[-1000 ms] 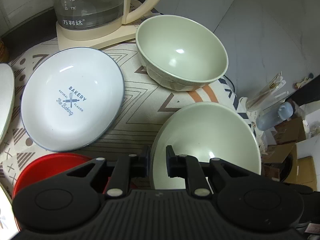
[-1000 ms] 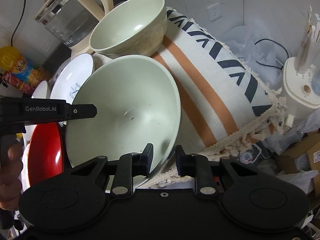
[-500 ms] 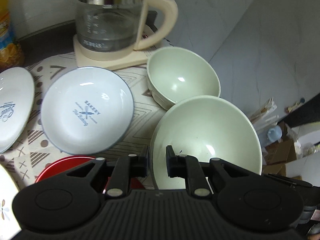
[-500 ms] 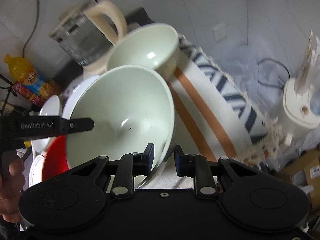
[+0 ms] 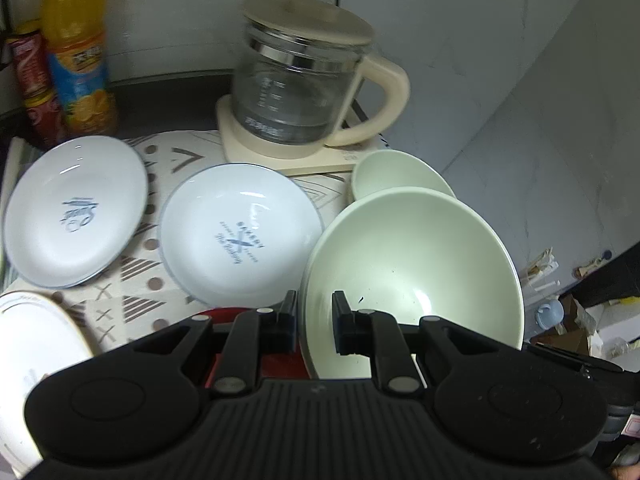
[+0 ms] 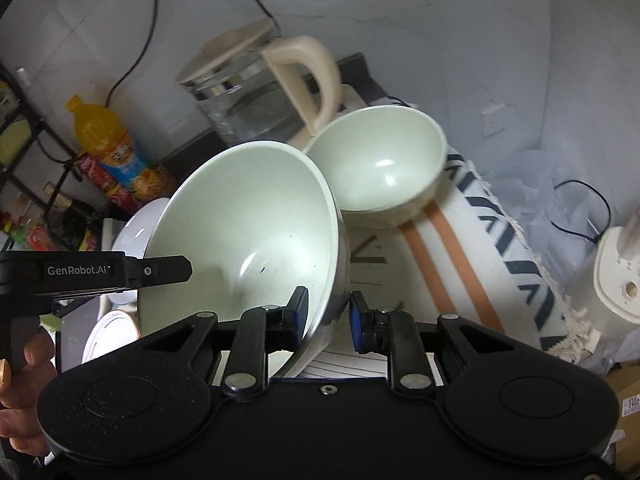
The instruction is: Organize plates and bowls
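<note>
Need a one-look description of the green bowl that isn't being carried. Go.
Find the glass kettle on its cream base at the back of the patterned cloth. Right beside that base, at the handle side, sits the smaller pale green bowl, upright on the cloth. Unlike the wider green bowl, no fingers grip its rim; the neighbouring plates are white.

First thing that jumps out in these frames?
The big pale green bowl, tilted, with the left claw and right claw each clamped on its rim. Behind it sits a second green bowl beside the glass kettle; white plates lie left.
</note>
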A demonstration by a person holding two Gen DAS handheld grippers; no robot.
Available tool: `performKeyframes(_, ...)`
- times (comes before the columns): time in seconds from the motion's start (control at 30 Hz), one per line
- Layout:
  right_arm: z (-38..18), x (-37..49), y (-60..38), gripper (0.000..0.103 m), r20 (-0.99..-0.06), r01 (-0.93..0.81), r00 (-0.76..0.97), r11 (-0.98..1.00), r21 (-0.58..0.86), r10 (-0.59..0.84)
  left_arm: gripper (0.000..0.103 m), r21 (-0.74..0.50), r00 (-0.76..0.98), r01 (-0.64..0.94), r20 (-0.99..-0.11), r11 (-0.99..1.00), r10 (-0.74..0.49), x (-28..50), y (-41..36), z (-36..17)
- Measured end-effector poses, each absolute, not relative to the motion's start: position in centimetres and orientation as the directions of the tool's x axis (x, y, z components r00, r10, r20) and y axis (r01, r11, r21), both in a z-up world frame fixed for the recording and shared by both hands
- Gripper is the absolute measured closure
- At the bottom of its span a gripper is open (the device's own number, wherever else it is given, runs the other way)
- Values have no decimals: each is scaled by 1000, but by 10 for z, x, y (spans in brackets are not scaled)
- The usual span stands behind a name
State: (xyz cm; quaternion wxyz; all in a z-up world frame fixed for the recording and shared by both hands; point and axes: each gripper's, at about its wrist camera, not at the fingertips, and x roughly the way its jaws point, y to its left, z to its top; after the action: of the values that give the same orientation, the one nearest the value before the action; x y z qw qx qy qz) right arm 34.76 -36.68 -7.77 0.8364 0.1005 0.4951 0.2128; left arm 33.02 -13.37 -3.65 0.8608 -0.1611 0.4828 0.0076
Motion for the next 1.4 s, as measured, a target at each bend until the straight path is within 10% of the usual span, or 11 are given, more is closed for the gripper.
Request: performKeyframes(1.4, -80, 308, -292, 80, -819, -429, 352, 855, 290, 454, 87, -283, 439, -351, -892, 893, -110, 249, -88, -80)
